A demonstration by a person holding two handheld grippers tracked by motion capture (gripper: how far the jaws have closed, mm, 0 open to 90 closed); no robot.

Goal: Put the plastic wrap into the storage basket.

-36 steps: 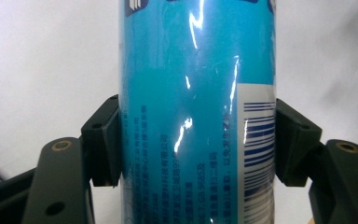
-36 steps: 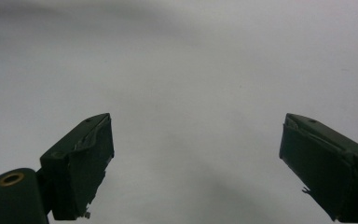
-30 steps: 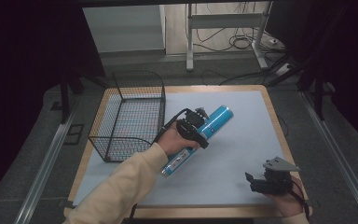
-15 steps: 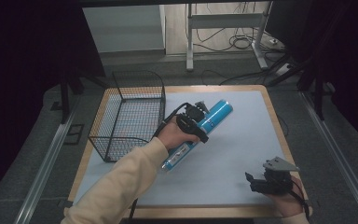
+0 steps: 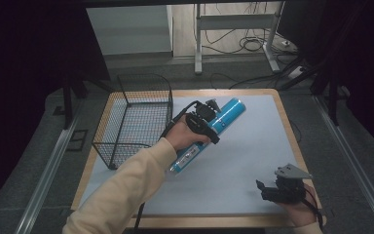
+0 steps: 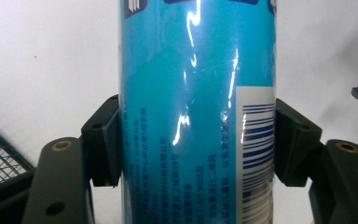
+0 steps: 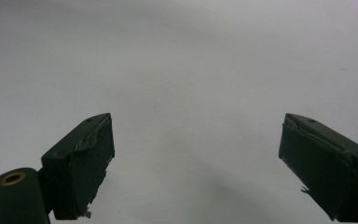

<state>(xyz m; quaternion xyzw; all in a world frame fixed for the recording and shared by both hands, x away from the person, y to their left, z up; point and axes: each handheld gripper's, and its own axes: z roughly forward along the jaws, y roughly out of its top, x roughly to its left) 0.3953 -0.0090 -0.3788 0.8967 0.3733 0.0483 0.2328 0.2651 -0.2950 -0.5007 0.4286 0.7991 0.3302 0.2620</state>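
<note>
left gripper [image 5: 205, 118]: your jaws are clamped on both sides of the blue tube [image 5: 209, 132], around mid-length
blue tube: lying at a slant on the white mat [image 5: 253, 146], just right of the wire basket [image 5: 136, 117], barcode label facing the left gripper view
right gripper [image 5: 268, 191]: your jaws spread wide, nothing between them, low over the mat's near right corner, well apart from the tube

On the glossy blue cylindrical tube [image 6: 196, 116] we noted a white panel carrying a dark blue barcode, alongside columns of small white Chinese characters. We made out the digits "99" in one column; the remaining print was too fine to read reliably.
</note>
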